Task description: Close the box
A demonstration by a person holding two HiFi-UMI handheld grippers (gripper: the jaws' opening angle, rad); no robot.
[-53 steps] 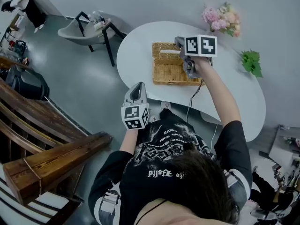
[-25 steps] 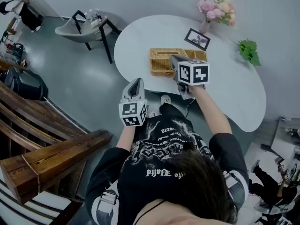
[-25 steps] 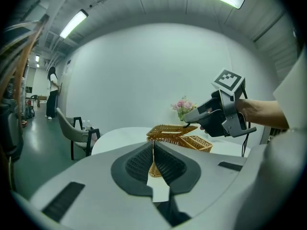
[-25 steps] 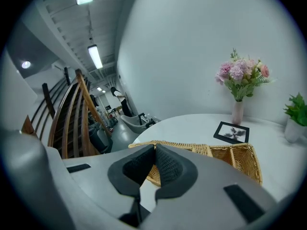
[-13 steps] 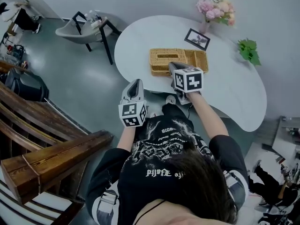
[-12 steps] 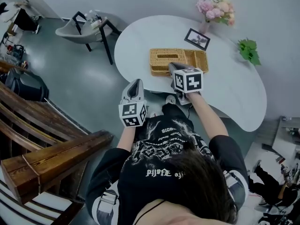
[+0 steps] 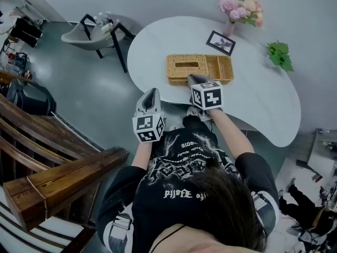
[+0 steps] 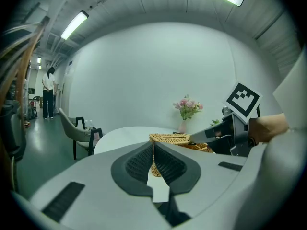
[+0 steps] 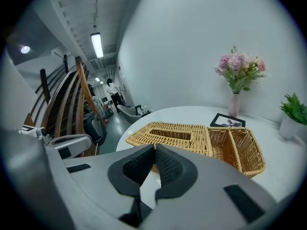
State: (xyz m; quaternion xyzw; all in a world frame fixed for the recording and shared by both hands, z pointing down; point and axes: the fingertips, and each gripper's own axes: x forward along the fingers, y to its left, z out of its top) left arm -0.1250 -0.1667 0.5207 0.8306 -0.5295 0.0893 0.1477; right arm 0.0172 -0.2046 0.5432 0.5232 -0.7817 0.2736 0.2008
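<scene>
A wicker box [image 7: 200,69] lies on the white table [image 7: 253,99]. Its slotted lid [image 9: 172,134] rests flat over the left part, while the right part [image 9: 237,145] shows two open compartments. My right gripper [image 7: 194,78] hovers just off the box's near edge, shut with nothing between its pads [image 9: 154,150]. My left gripper [image 7: 152,93] hangs off the table's near left edge, also shut and empty [image 8: 153,145]. In the left gripper view the box [image 8: 170,138] lies straight ahead with the right gripper [image 8: 225,135] beside it.
Pink flowers in a vase [image 7: 239,7], a framed picture [image 7: 221,42] and a green plant [image 7: 279,56] stand behind the box. A grey chair [image 7: 92,33] is left of the table. A wooden stair rail [image 7: 58,178] runs along the left.
The right gripper has drawn back from over the box toward the person and sunk lower. The lid, tilted up a second ago, now lies flat. The left gripper has stayed still.
</scene>
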